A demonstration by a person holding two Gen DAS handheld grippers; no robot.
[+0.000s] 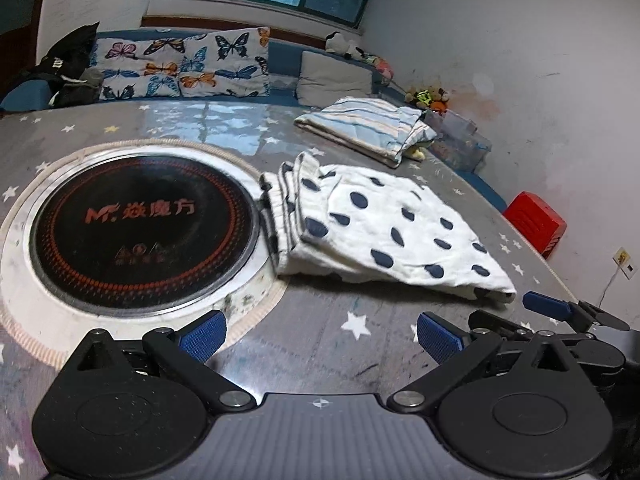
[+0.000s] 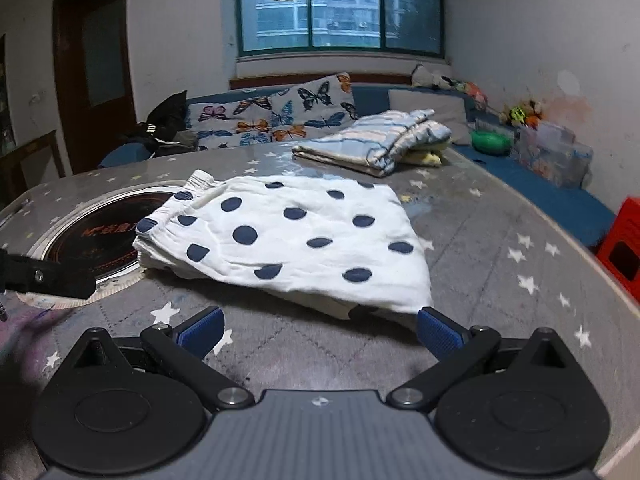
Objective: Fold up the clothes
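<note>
A folded white garment with dark blue dots (image 1: 384, 228) (image 2: 296, 236) lies on the grey star-patterned table, its elastic waistband against the round cooker. My left gripper (image 1: 320, 334) is open, hovering low over the table just short of the garment's near edge, with nothing between its fingers. My right gripper (image 2: 320, 330) is open too, and its right fingertip (image 2: 438, 330) sits at the garment's near right corner. The right gripper's blue tip (image 1: 546, 306) shows at the right edge of the left wrist view. A folded striped blue garment (image 1: 366, 126) (image 2: 376, 140) rests farther back on the table.
A round black induction cooker (image 1: 140, 228) (image 2: 100, 236) is set into the table on the left. A blue sofa with butterfly cushions (image 1: 180, 64) (image 2: 272, 116) runs behind. A red stool (image 1: 536, 222) (image 2: 622, 248) stands by the table's right edge, with clear plastic boxes (image 2: 554, 154) beyond it.
</note>
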